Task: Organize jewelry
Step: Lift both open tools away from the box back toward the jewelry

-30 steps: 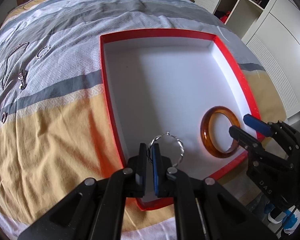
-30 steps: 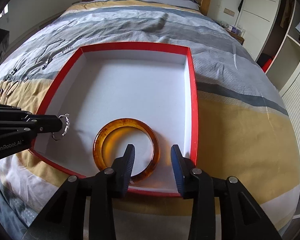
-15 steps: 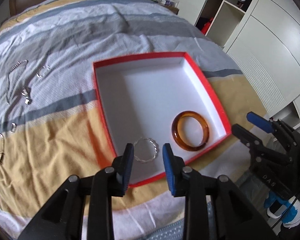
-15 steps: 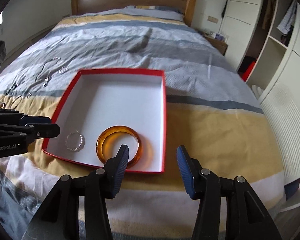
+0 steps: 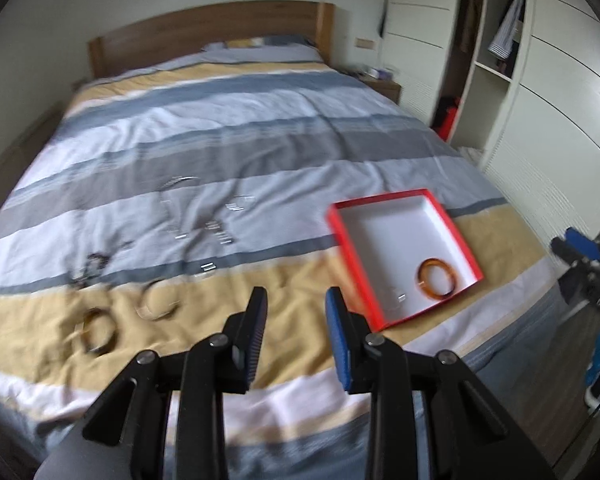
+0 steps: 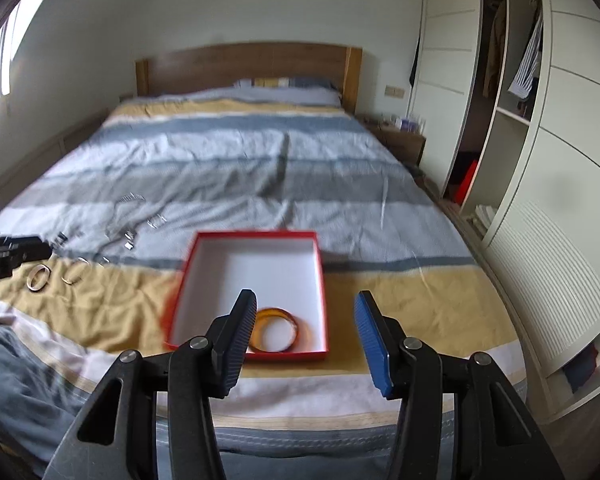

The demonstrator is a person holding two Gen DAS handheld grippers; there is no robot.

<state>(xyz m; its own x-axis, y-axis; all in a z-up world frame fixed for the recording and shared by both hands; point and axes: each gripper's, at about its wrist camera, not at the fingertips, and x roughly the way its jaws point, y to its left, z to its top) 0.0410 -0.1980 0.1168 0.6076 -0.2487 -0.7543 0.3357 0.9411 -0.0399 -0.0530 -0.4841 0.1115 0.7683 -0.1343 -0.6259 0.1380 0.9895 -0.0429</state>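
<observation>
From the left wrist view, the left gripper (image 5: 296, 314) hovered above the bed (image 5: 240, 160), its fingers spread wide and empty. The red box (image 5: 466, 248) lay on the striped duvet to the right, holding an amber bangle (image 5: 437, 279) near its front corner and a small silver ring (image 5: 396, 295) beside it, too blurred to detail. Loose bracelets (image 5: 100, 330) and chains (image 5: 180, 204) lay scattered left of the box.

From the right wrist view, the right gripper (image 6: 305, 330) also stood wide and empty above the box (image 6: 324, 280), the bangle (image 6: 278, 334) inside by its near wall. Writing on the left gripper (image 6: 8, 258) was unreadable.
</observation>
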